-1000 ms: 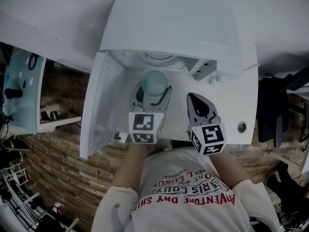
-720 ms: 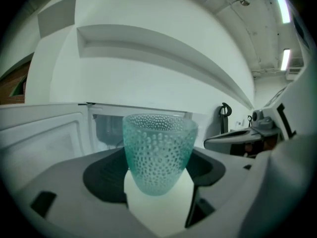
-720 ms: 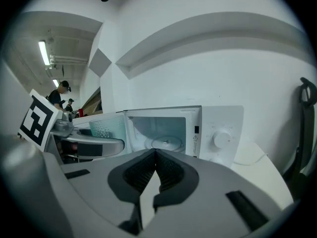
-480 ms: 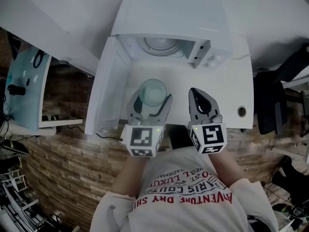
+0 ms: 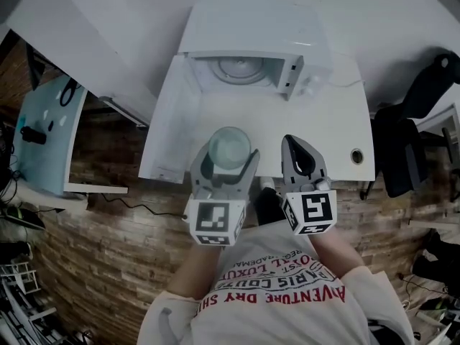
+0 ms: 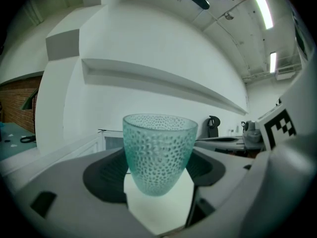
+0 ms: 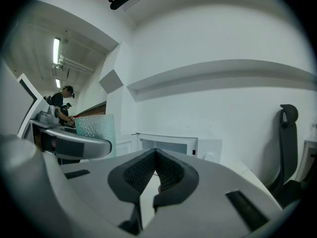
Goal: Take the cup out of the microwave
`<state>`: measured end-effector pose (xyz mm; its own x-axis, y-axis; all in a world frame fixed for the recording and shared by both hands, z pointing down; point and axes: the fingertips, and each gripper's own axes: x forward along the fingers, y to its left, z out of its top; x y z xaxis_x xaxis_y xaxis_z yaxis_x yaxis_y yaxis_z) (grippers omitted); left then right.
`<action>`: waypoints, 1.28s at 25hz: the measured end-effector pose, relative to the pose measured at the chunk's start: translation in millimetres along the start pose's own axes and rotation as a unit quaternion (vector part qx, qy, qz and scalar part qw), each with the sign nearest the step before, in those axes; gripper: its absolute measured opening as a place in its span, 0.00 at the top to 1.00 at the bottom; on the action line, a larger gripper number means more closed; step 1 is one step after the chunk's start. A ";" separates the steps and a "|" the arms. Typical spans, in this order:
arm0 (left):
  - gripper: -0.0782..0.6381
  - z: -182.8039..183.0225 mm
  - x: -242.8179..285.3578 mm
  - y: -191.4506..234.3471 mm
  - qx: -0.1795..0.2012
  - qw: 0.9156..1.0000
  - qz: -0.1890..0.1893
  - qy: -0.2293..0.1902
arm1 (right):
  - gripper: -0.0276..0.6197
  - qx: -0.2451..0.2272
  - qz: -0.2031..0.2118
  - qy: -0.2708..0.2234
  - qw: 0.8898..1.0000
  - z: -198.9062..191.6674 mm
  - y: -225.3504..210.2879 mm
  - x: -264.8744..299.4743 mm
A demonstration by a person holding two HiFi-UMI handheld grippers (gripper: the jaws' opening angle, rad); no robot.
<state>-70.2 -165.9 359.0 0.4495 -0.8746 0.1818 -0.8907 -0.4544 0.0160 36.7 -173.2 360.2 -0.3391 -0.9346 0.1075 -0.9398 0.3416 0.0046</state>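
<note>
The dimpled teal glass cup (image 5: pixel 230 146) stands upright between the jaws of my left gripper (image 5: pixel 228 154), which is shut on it and holds it in the air in front of the microwave. In the left gripper view the cup (image 6: pixel 158 152) fills the centre, and the pads of that gripper (image 6: pixel 157 171) press on its sides. The white microwave (image 5: pixel 251 31) stands open, its door (image 5: pixel 164 121) swung out to the left, and its turntable is bare. My right gripper (image 5: pixel 299 149) hovers beside the cup, shut with nothing in it (image 7: pixel 156 168).
The microwave sits on a white table (image 5: pixel 334 121) with a round cable hole (image 5: pixel 357 155). A black chair (image 5: pixel 413 139) stands at the right. A pale blue shelf unit (image 5: pixel 43 131) is at the left, over brick-pattern flooring.
Both grippers have drawn back from the microwave toward the person and risen. The cup has come with the left gripper, from just outside the cavity mouth to the table's front edge.
</note>
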 end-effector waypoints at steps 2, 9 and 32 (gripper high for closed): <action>0.39 2.1 -5.5 -1.2 0.005 1.000 0.001 -0.004 | 0.94 0.000 0.003 -0.002 1.000 1.6 4.4 -4.2; 0.39 9.0 -14.0 -6.0 0.009 1.000 0.001 -0.014 | 0.94 -0.008 0.010 -0.012 1.000 13.0 11.0 -12.6; 0.39 11.9 -1.4 -2.5 0.008 1.000 0.003 -0.015 | 0.94 -0.016 0.005 -0.004 1.000 12.7 2.3 -7.5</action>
